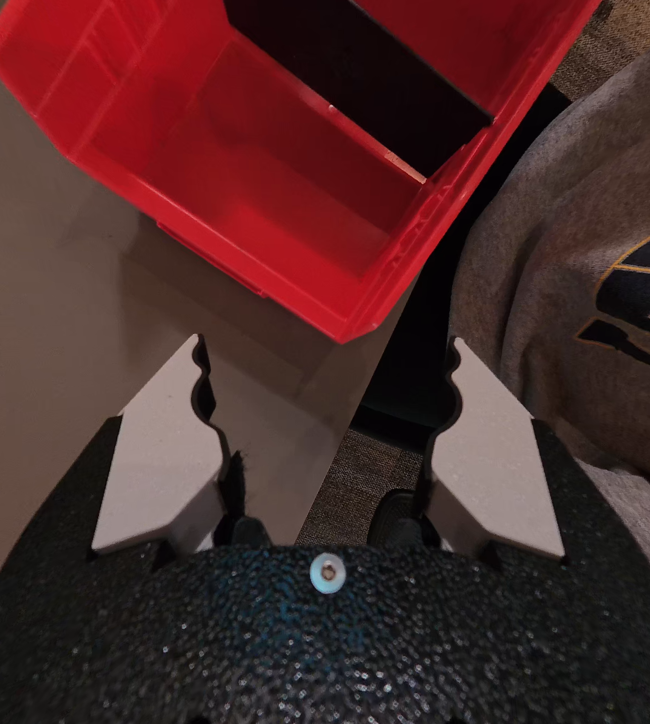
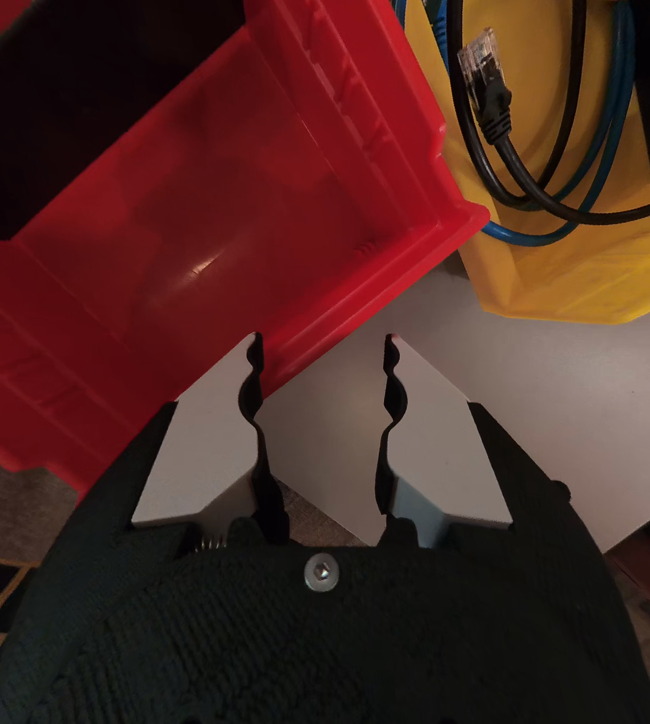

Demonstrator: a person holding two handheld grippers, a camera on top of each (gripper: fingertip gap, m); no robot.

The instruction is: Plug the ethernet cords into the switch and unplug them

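Both the left gripper (image 1: 325, 376) and right gripper (image 2: 321, 376) hover open and empty, probably staging, since the black ethernet cord (image 2: 488, 98) sits coiled in the yellow plastic bin (image 2: 550, 282) up-right of the right jaws, no switch visible.

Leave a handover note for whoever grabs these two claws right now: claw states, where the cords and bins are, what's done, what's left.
Left claw: open, empty, above the table edge just short of the red bin.
Right claw: open, empty, over the white table at the red bin's corner.
Black ethernet cord and blue ethernet cord: coiled loose in the yellow bin; the black cord's clear plug is free.
Red bin: nothing visible in its near part; a dark panel sits at its far end.
Switch: not identifiable in either view.
Done: nothing plugged that shows.
Left: likely pick up a cord, find the switch, plug, unplug.
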